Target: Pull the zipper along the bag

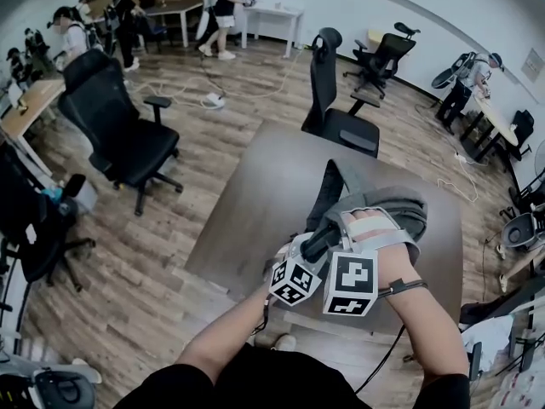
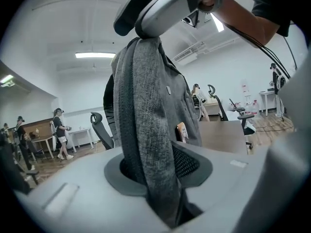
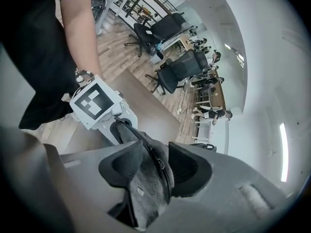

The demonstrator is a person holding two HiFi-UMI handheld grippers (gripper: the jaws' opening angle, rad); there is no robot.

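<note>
Item: grey bag (image 1: 379, 210), centre-right of head view, held above brown table (image 1: 255, 203). Left gripper (image 2: 155, 171) pinches bag fabric. Right gripper (image 3: 154, 165) spread, zipper (image 3: 164, 176) between jaws, unpinched. We judge pull not under way; slider grip and run along bag left.

Open office. Wood-plank floor (image 1: 213, 156), white walls (image 1: 358, 7). Brown bench (image 1: 255, 203) in foreground. Black office chair (image 1: 119, 135) left of bench, second chair (image 1: 336, 100) behind it. White table (image 1: 274, 13) by far wall. Wooden desk (image 1: 30, 100) at left edge. Ceiling strip light (image 2: 95, 55) lit.
</note>
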